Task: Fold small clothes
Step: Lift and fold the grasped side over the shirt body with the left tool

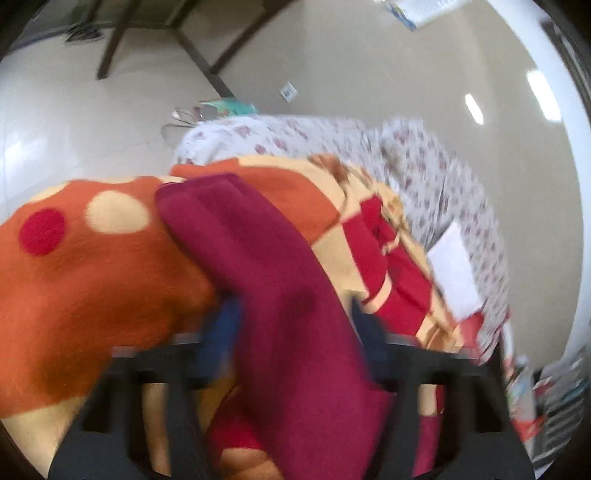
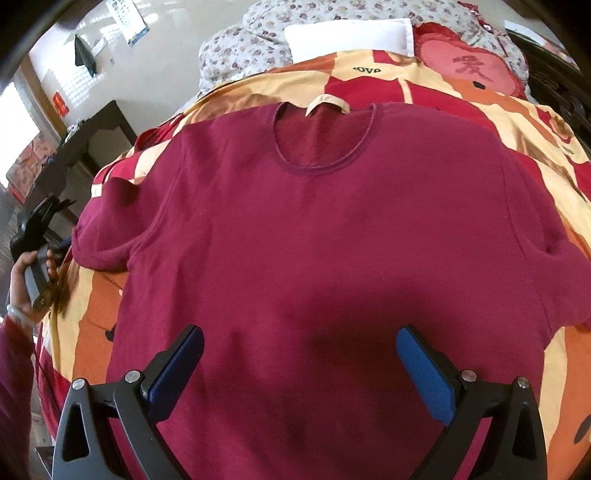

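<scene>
A maroon short-sleeved T-shirt point(image 2: 314, 229) lies spread flat, neck away from me, on an orange, cream and red blanket point(image 2: 461, 96). My right gripper point(image 2: 300, 343) is open and empty, hovering over the shirt's lower middle. In the left wrist view, the shirt's left sleeve point(image 1: 258, 258) runs between the blue-padded fingers of my left gripper point(image 1: 291, 314); the picture is blurred and the jaws stand apart around the cloth, so the grip is unclear. The left gripper also shows in the right wrist view point(image 2: 55, 254) at the sleeve's edge, held by a hand.
A flowered quilt point(image 2: 236, 48), a white pillow point(image 2: 351, 33) and a red heart cushion point(image 2: 469, 66) lie at the bed's head. A dark desk point(image 2: 85, 144) stands left of the bed. Pale tiled floor point(image 1: 74, 122) lies beyond the bed's left edge.
</scene>
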{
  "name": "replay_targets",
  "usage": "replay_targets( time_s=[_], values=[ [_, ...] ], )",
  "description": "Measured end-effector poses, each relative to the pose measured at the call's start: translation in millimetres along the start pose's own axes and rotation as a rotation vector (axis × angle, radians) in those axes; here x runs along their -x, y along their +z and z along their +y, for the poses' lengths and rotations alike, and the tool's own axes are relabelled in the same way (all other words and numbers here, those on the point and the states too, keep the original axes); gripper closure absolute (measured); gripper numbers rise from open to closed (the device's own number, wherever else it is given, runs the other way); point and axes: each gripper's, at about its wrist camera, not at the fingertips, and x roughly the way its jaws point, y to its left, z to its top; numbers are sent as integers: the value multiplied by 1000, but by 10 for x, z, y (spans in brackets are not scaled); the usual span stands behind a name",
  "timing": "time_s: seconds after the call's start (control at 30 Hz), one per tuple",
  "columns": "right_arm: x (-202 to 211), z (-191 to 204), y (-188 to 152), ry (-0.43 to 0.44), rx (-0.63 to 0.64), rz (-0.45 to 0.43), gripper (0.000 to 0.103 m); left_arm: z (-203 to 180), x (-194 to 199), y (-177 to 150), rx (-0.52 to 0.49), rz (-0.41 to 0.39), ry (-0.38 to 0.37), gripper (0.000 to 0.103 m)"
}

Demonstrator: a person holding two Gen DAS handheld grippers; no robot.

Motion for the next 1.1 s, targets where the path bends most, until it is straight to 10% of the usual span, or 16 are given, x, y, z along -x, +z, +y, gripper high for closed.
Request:
replay_targets(
  time_s=[0.2,0.43,0.73,0.8,0.93,1.1],
  values=[
    [124,-73,7,9,-14,-54,0,-646,385,-384,-124,-5,-212,96],
    [294,-337,10,2,-94,-96,0,-2003,321,-1745,-410,198,-469,96],
    [472,-884,2,-76,-175,-95,0,-2433,-420,-3273,-615,470,-360,96],
    [491,-956,22,-71,-184,-98,0,-2437,-319,-3326,-660,502,-351,94],
    [534,-969,136,-31,-163,-136,0,-2368,162,-3053,-727,418,-355,36],
    [448,-750,567,40,-85,-212,0,-2033,572,-2602,-760,242,-295,33]
  ],
)
